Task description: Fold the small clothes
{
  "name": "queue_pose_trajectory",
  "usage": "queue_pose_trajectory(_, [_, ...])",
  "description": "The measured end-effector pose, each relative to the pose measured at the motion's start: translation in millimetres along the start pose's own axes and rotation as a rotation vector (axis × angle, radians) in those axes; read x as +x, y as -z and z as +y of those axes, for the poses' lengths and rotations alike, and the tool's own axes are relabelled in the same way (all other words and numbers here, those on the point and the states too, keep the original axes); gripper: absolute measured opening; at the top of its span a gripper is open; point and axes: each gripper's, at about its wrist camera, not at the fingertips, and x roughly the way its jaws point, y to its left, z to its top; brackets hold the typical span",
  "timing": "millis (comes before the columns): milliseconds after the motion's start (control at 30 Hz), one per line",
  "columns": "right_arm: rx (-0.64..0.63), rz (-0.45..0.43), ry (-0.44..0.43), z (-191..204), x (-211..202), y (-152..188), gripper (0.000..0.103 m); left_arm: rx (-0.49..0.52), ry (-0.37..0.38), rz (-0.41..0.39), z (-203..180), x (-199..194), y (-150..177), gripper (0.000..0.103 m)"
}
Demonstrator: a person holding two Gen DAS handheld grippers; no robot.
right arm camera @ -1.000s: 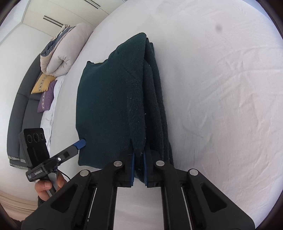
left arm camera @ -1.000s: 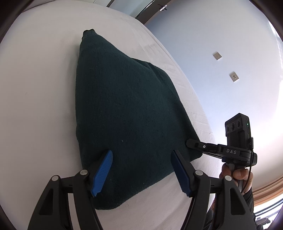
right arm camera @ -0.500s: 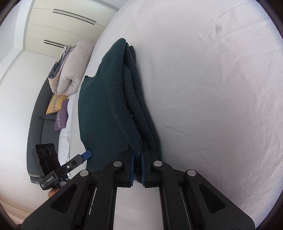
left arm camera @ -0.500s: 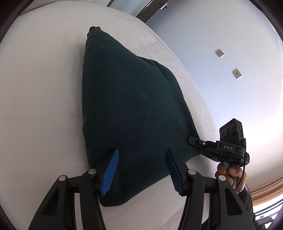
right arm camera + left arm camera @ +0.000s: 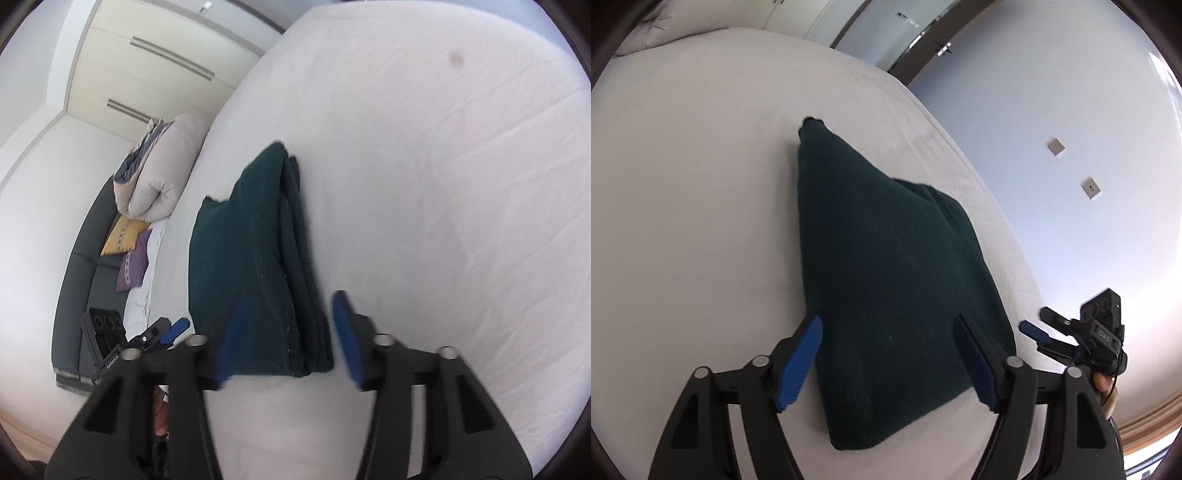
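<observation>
On the white bed sheet [image 5: 701, 184] lies the dark green knitted garment [image 5: 886, 295], folded into a thick stack of layers whose stacked edges show in the right wrist view.

Starting at the left, the left gripper [image 5: 890, 360] hangs just above the near edge of the garment, its blue-padded fingers [image 5: 799, 358] spread wide and gripping nothing. To the right, the right gripper [image 5: 288, 338] is likewise spread, its blue pads on either side of the layered near end without pinching it.

The fold looks finished, or close to it. To do this step well, both tools would best lift straight away from the cloth so no pad snags the knit and drags a layer out of line; a light press on top could flatten the bulge.

Writing: a label on the left gripper's body in the right wrist view is too blurred to read, and the marking on the right gripper's body is equally illegible.
</observation>
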Motion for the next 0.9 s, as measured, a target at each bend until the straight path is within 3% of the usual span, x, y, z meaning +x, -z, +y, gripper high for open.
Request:
queue_pose_trajectory(33, [0.004, -0.051, 0.021, 0.6, -8.5, -3.7, 0.079, -0.010, -0.014, -0.002, 4.3, 1.9, -6.0, 0.082])
queue_pose_trajectory(67, [-0.011, -0.078, 0.034, 3.2, -11.6, -7.2, 0.079, -0.018, -0.022, 0.003, 8.1, 5.8, -12.4, 0.082])
queue_pose_trajectory(300, [-0.052, 0.077, 0.008, 20.4, 53.4, -43.4, 0.079, -0.086, -0.060, 0.080, 31.1, 55.3, -52.6, 0.081])
queue_pose_trajectory(400, [-0.004, 0.132, -0.034, 15.8, 87.7, -60.0, 0.077, -0.110, -0.042, 0.141, 35.0, 74.6, -59.4, 0.072])
queue_pose_trajectory(500, [-0.003, 0.216, -0.010, 14.4, 123.5, -67.1, 0.058, -0.120, -0.043, 0.162, 34.7, 86.6, -57.0, 0.070])
queue_pose_trajectory(600, [-0.026, 0.251, 0.008, 20.2, 138.2, -71.7, 0.052, -0.113, -0.067, 0.171, 31.1, 90.9, -58.1, 0.065])
queue_pose_trajectory(700, [-0.051, 0.289, 0.057, 28.0, 148.1, -70.9, 0.036, -0.108, -0.098, 0.187, 27.8, 93.0, -60.3, 0.058])
queue_pose_trajectory(900, [-0.177, 0.293, 0.240, 58.2, 165.9, -63.7, 0.027, -0.046, -0.217, 0.210, 7.9, 101.0, -65.5, 0.052])
